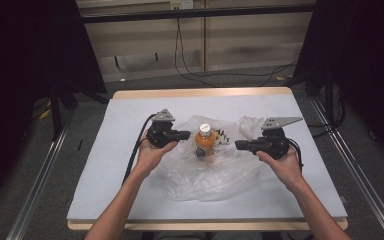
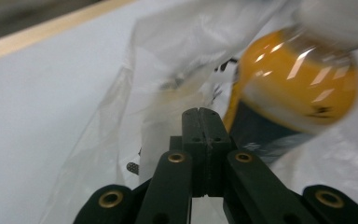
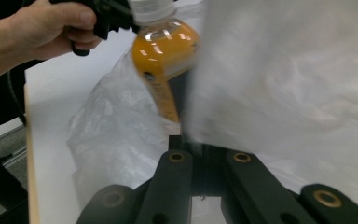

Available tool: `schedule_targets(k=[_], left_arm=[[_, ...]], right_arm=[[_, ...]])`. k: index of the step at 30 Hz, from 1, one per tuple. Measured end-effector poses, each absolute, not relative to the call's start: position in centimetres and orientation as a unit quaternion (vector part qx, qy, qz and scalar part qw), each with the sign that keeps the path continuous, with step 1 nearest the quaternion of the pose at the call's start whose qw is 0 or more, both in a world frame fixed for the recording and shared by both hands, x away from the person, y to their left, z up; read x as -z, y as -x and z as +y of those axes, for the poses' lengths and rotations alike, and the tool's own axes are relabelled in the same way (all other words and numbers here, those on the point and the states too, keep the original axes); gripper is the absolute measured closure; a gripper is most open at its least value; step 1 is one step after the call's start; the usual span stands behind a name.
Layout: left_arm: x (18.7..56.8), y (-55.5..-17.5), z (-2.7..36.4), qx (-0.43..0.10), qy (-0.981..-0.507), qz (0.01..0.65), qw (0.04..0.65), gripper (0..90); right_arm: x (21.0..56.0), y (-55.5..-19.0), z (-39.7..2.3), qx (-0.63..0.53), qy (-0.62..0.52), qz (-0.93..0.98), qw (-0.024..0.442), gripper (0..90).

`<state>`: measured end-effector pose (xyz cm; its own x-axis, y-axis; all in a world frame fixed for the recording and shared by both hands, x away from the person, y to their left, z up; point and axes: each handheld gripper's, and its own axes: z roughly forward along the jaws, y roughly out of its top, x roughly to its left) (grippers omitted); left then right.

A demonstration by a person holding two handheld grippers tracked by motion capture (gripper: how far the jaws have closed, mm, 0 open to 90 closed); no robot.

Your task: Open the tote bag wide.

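Observation:
An orange drink bottle (image 1: pixel 205 142) with a white cap stands upright inside a crumpled clear plastic bag (image 1: pixel 215 175) at the middle of the table. My left gripper (image 1: pixel 187 134) sits just left of the bottle, at the bag's rim. In the left gripper view its jaws (image 2: pixel 203 116) are pressed together on a fold of the bag (image 2: pixel 168 51), with the bottle (image 2: pixel 298 84) close behind. My right gripper (image 1: pixel 237 145) is to the bottle's right. It (image 3: pixel 186 140) is shut on the bag's film (image 3: pixel 284 84), which rises taut from the jaws beside the bottle (image 3: pixel 165 51).
A white mat (image 1: pixel 130 165) covers the wooden table (image 1: pixel 200 93). Black cables (image 1: pixel 190 70) lie on the floor beyond the far edge. Metal rails (image 1: pixel 40 175) run along both sides, and dark curtains (image 1: pixel 25 60) hang left and right. The other hand (image 3: pixel 51 23) shows in the right gripper view.

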<state>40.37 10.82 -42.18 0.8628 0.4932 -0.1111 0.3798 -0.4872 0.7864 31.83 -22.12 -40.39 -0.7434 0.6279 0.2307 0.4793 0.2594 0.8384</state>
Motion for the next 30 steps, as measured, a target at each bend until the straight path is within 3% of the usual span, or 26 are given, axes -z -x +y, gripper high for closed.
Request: schedule_targets(k=[8, 15, 24, 30], left_arm=[[45.8, -42.3, 8.9, -0.04, -0.888, 0.274, 0.368, 90.0], [46.6, -42.2, 9.1, -0.034, -0.926, 0.237, 0.292, 90.0], [46.4, -41.9, 9.6, -0.046, -0.933, 0.226, 0.277, 90.0], [46.3, -41.8, 10.7, -0.049, -0.939, 0.22, 0.261, 90.0]], right_arm=[[43.8, -36.1, -22.0, -0.456, -0.39, 0.798, 0.054, 90.0], [46.6, -38.5, -20.9, -0.394, -0.408, 0.822, 0.043, 90.0], [47.7, -39.5, -19.7, -0.346, -0.391, 0.852, 0.033, 90.0], [47.6, -38.1, -19.9, -0.342, -0.366, 0.865, 0.018, 90.0]])
